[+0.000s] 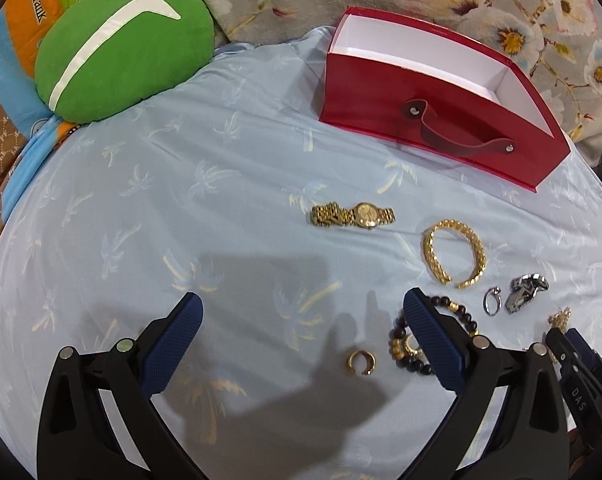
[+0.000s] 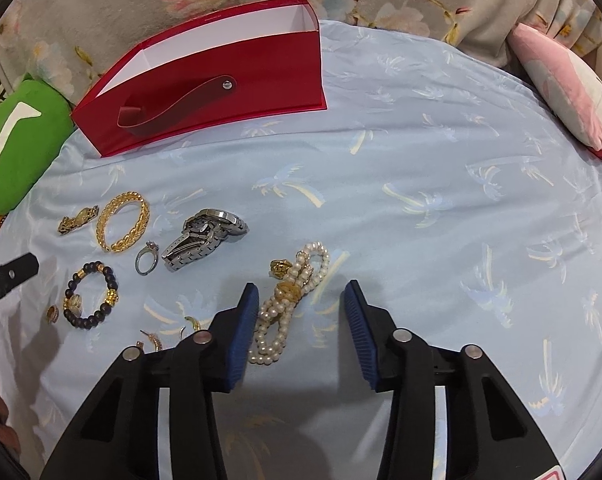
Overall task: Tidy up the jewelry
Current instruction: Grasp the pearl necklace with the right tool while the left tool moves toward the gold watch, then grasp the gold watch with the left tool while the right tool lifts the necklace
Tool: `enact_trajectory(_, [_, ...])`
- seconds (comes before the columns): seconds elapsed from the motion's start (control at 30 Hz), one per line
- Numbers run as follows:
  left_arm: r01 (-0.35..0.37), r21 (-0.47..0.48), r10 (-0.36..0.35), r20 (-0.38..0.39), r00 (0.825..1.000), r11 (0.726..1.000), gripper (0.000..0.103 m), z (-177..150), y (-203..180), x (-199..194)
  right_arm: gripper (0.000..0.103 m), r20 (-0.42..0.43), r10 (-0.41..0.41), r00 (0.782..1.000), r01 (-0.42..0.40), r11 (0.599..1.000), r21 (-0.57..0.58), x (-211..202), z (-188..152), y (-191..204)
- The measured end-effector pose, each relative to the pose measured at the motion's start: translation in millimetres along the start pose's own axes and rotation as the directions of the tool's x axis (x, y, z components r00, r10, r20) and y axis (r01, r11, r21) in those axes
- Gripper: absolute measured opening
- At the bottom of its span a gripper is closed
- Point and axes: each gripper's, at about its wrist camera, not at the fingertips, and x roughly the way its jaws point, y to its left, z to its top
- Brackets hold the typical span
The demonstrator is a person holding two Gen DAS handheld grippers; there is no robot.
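An open red box (image 1: 429, 112) with a white inside stands at the back of the bed; it also shows in the right wrist view (image 2: 221, 92). My left gripper (image 1: 301, 320) is open and empty above the sheet; a small gold ring (image 1: 361, 362) lies between its fingers and a dark bead bracelet (image 1: 401, 344) lies partly under the right finger. Beyond lie a gold watch (image 1: 353, 215) and a gold bangle (image 1: 455, 256). My right gripper (image 2: 301, 304) is open, with a pearl bracelet (image 2: 289, 304) between its fingers. A silver watch (image 2: 205, 238) and silver ring (image 2: 147, 258) lie to its left.
A green cushion (image 1: 121, 44) sits at the back left and a pink cushion (image 2: 569, 88) at the back right. A floral blanket (image 1: 541, 20) lies behind the box. Small gold earrings (image 2: 157, 340) lie by the right gripper's left finger. The light blue sheet (image 1: 181, 200) covers the bed.
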Motion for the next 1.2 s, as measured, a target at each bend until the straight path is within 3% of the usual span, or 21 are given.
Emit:
enact_trajectory(0.17, [0.003, 0.025, -0.003, -0.004, 1.000, 1.000, 0.098, 10.1, -2.4, 11.1, 0.018, 0.005, 0.001, 1.000, -0.001, 1.000, -0.011, -1.5, -0.8, -3.7])
enact_trajectory(0.47, [0.085, 0.091, -0.086, 0.009, 0.996, 0.992, 0.098, 41.1, -8.6, 48.1, 0.017, 0.005, 0.013, 1.000, -0.013, 1.000, -0.005, -3.8, -2.4, -5.9])
enact_trajectory(0.63, [0.208, 0.114, -0.208, -0.015, 0.978, 0.971, 0.097, 48.0, -8.0, 69.4, 0.017, 0.006, 0.013, 1.000, -0.012, 1.000, -0.005, -3.7, -2.5, -5.9])
enact_trajectory(0.77, [0.210, 0.215, -0.212, -0.015, 0.977, 0.954, 0.090, 42.9, -16.1, 71.6, 0.018, 0.008, 0.011, 1.000, -0.010, 1.000, -0.006, -3.8, -2.6, -5.9])
enact_trajectory(0.93, [0.186, 0.355, -0.196, -0.008, 0.981, 0.916, 0.065, 28.4, -30.6, 62.8, 0.019, 0.014, 0.004, 1.000, -0.004, 1.000, -0.006, -3.9, -2.9, -4.4])
enact_trajectory(1.03, [0.227, 0.379, -0.237, -0.021, 0.971, 0.897, 0.049, 17.5, -30.3, 52.6, 0.019, 0.017, 0.006, 1.000, -0.006, 1.000, -0.004, -4.4, -3.7, -5.0])
enact_trajectory(1.2, [0.222, 0.358, -0.231, -0.018, 0.973, 0.907, 0.047, 14.0, -26.8, 48.5, 0.019, 0.019, 0.005, 1.000, -0.005, 1.000, -0.003, -4.4, -3.5, -4.5])
